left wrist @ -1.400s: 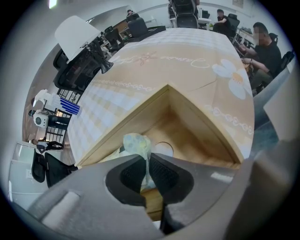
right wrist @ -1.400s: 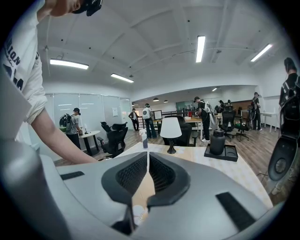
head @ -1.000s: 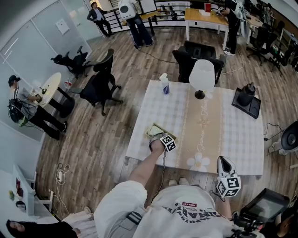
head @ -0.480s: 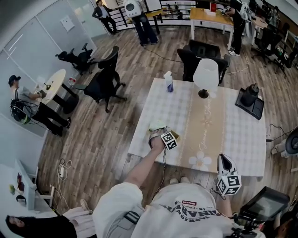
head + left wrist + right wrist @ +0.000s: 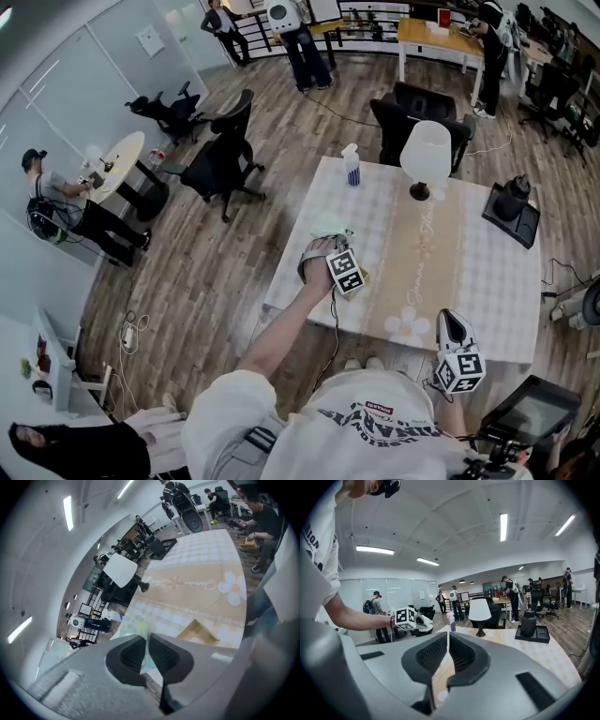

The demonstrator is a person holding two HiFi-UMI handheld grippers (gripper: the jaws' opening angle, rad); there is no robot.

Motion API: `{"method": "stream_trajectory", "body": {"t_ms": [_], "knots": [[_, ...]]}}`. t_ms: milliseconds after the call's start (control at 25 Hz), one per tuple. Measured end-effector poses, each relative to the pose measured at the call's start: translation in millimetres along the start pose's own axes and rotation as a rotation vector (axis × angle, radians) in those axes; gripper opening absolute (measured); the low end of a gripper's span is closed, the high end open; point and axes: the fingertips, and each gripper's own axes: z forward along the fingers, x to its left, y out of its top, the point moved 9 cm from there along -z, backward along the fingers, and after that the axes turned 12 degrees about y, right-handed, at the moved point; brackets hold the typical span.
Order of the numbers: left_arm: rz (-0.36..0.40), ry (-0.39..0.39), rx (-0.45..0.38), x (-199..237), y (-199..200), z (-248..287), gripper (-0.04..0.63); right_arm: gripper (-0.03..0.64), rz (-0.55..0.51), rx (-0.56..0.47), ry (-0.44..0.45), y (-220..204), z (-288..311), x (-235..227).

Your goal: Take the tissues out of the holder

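The person (image 5: 281,342) is wearing a white short-sleeved T-shirt (image 5: 375,433) with dark lettering and a small red patch across the chest. The left gripper (image 5: 146,651) and right gripper (image 5: 448,651) are showing light grey jaws with dark ribbed pads (image 5: 433,656). Each is carrying a white cube (image 5: 345,272) with black square markers. A thin dark cable (image 5: 334,328) is trailing from the left gripper.
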Motion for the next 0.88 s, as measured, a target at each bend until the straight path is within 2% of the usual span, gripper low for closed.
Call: {"method": "stream_trajectory", "body": {"t_ms": [120, 360, 680, 880], "knots": [[-0.015, 0.019, -0.044, 25.6, 14.5, -26.4, 0.021, 0.011, 0.004, -0.006, 0.005, -0.9, 0.5, -0.9], [0.006, 0.049, -0.103, 70.4, 37.1, -79.3, 0.021, 0.011, 0.015, -0.014, 0.019, 0.7, 2.4, 2.0], [-0.007, 0.080, -0.174, 100.1, 56.6, -125.7, 0.021, 0.011, 0.018, -0.022, 0.023, 1.6, 4.0, 1.4], [-0.003, 0.088, -0.191, 103.3, 60.6, -130.4, 0.021, 0.011, 0.017, -0.024, 0.021, 1.6, 5.6, 2.1]]}}
